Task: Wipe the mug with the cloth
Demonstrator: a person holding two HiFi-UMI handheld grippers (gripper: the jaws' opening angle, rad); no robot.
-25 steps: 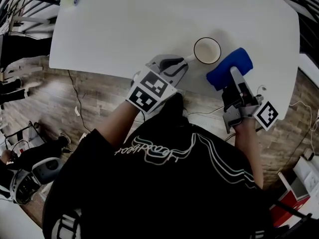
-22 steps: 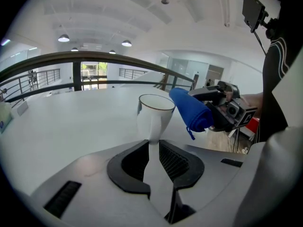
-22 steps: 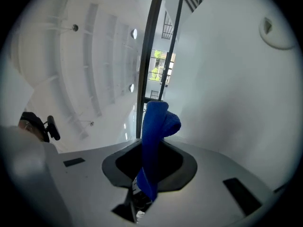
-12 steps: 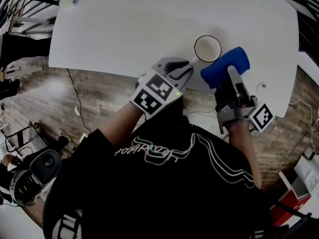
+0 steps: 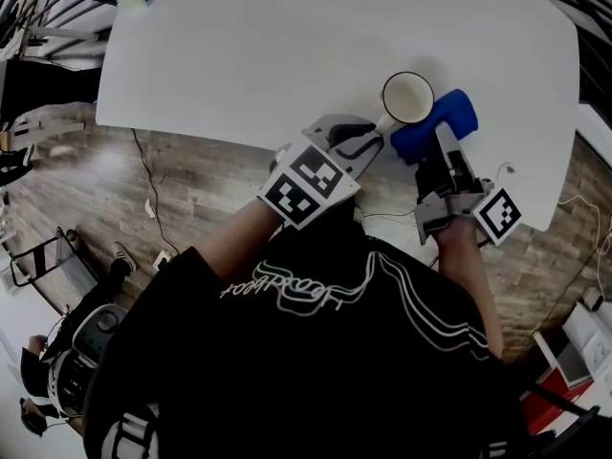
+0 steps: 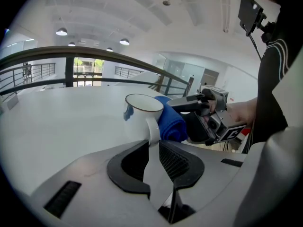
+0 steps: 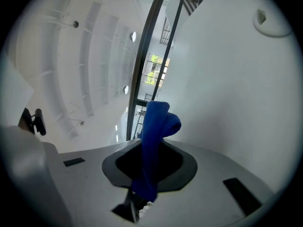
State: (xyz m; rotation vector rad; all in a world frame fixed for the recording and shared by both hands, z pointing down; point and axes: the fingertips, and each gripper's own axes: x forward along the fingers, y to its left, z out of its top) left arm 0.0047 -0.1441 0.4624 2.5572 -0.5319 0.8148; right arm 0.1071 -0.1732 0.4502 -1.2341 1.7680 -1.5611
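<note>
While in jaws, cloth (image 5: 435, 127) against mug (image 5: 407, 98).

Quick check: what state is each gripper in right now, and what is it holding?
Left gripper: closed on the handle of the mug.
Right gripper: closed on the blue cloth.

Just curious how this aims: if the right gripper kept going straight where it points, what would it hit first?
Probably the mug: the blue cloth pinched in the right gripper seems to touch its side, though depth is unclear.
</note>
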